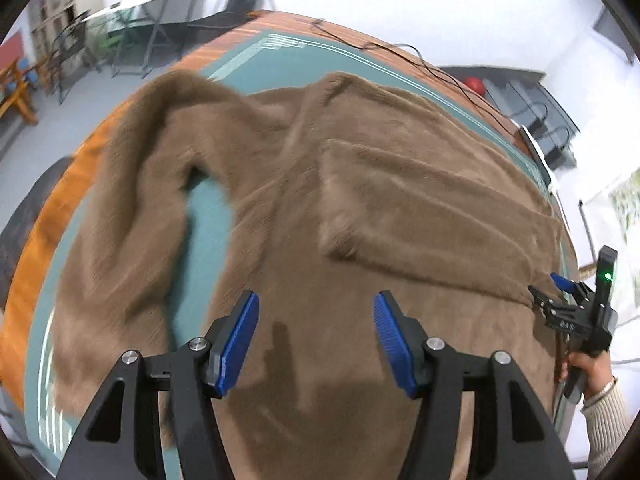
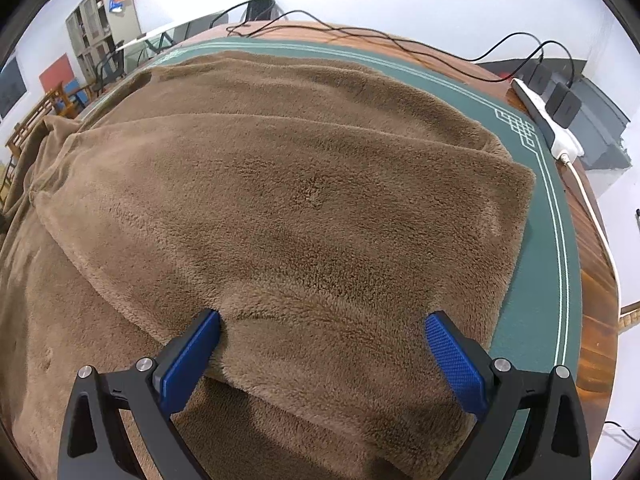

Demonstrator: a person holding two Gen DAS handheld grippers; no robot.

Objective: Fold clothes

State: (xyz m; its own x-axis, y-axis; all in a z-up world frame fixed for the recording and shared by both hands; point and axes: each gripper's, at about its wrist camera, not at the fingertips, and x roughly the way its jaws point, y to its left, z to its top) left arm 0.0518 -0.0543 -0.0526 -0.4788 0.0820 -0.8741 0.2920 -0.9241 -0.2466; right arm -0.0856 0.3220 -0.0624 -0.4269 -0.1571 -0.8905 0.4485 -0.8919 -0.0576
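Note:
A brown fleece garment [image 1: 344,208] lies spread on a green mat [image 1: 288,64]. One sleeve [image 1: 432,216] is folded across its body, the other sleeve [image 1: 132,208] runs down the left side. My left gripper [image 1: 316,320] hovers open over the lower body of the garment, nothing between its blue pads. In the right wrist view the same garment [image 2: 304,200] fills the frame, and my right gripper [image 2: 322,328] stands open astride the folded sleeve's end, left pad touching the fleece. The right gripper [image 1: 556,292] also shows at the garment's right edge, held by a hand [image 1: 592,368].
The mat [image 2: 536,208] covers a wooden table [image 2: 596,320]. A white power strip [image 2: 548,120] with black adapters and cables sits at the far right edge. Chairs and shelves [image 2: 96,44] stand beyond the table on the left.

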